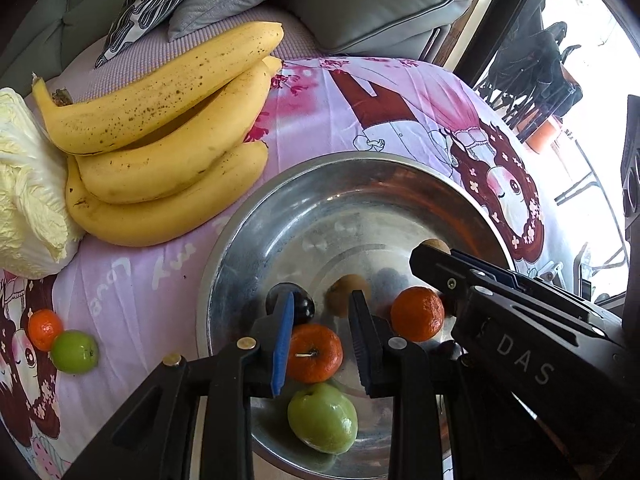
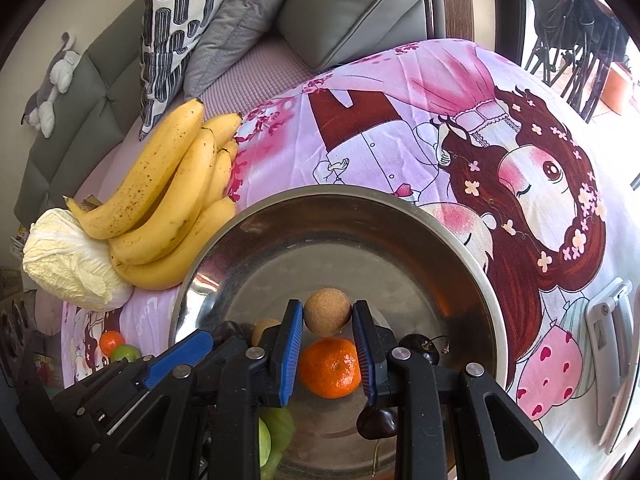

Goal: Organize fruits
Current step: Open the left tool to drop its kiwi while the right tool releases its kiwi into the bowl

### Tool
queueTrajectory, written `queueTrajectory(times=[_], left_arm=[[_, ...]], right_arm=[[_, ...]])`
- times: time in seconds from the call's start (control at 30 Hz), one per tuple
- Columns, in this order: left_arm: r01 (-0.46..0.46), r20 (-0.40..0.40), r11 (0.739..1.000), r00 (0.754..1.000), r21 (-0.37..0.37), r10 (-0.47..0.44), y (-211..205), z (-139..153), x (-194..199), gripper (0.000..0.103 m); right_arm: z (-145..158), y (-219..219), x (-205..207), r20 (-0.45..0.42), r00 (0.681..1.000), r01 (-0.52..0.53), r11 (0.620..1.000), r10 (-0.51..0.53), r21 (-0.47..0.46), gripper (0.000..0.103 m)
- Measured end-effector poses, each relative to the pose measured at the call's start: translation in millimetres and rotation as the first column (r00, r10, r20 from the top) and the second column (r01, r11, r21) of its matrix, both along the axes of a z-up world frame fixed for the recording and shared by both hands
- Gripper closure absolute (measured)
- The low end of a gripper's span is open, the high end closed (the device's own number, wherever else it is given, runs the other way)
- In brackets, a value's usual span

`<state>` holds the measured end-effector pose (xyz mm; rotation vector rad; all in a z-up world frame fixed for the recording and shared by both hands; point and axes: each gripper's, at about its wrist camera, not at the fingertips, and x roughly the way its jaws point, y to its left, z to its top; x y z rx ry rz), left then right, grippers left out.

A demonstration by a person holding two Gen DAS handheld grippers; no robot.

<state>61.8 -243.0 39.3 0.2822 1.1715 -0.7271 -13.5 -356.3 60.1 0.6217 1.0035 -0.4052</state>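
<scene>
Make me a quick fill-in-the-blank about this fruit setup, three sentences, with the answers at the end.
1. The bananas lie against a pale ___.
2. Most of the small fruit sits in a round ___ bowl.
3. Outside the bowl, a tangerine touches a ___ fruit.
Answers: cabbage; metal; green.

Left tongs (image 1: 320, 340) and right tongs (image 2: 327, 350) both pitched steeply down, jaws narrowed, gripping nothing.

Bananas (image 1: 160, 132) left of the bowl (image 1: 248, 232), beside cabbage (image 1: 28, 188); tangerines (image 1: 314, 354), kiwi (image 1: 346, 294) inside bowl; cushions (image 1: 360, 4) behind.
</scene>
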Motion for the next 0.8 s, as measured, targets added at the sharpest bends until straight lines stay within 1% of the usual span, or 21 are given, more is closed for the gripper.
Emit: queueTrajectory(times=[0.13,0.2,0.33,0.4,0.6,0.63,0.67,0.73,0.8], left_arm=[[-0.029,-0.009,1.0,1.0,0.006,0.029,8.8,4.6,2.4,0.074],[-0.047,-0.004,0.999,0.999,-0.003,0.047,15.5,9.2,4.6,0.074],[-0.112,-0.009,0.994,0.994,0.003,0.112,34.2,11.9,11.9,0.072],[-0.152,-0.019,0.988,0.988,0.011,0.152,45.7,9.2,16.7,0.068],[-0.26,-0.065,0.966,0.964,0.008,0.26,80.8,0.7,26.5,0.067],[-0.277,-0.071,0.961,0.958,0.01,0.277,86.4,-0.6,27.5,0.066],[-0.292,-0.075,0.956,0.953,0.013,0.292,91.1,-1.6,28.1,0.061],[-0.32,-0.081,0.947,0.944,0.021,0.321,101.2,-4.1,29.0,0.054],[-0.344,-0.084,0.938,0.935,0.032,0.346,110.1,-7.0,29.5,0.052]], right_arm=[[0.1,0.5,-0.1,0.001,1.0,-0.004,1.0,0.004,0.001,0.075],[-0.1,0.5,0.1,-0.001,1.0,-0.006,1.0,0.006,0.001,0.075],[-1.1,0.2,0.7,-0.003,1.0,-0.009,1.0,0.009,0.003,0.075],[-1.6,-0.2,0.5,-0.001,1.0,-0.007,1.0,0.007,0.006,0.075],[-0.4,2.2,-1.4,-0.004,1.0,-0.01,1.0,0.01,0.002,0.074],[0.8,3.7,-2.0,-0.002,1.0,-0.014,1.0,0.014,0.001,0.074],[2.0,5.6,-2.4,0.0,1.0,-0.02,1.0,0.02,-0.001,0.074],[4.6,10.3,-3.6,0.005,1.0,-0.029,1.0,0.029,-0.006,0.074],[5.6,15.3,-4.7,0.003,0.999,-0.039,0.999,0.039,-0.007,0.074]])
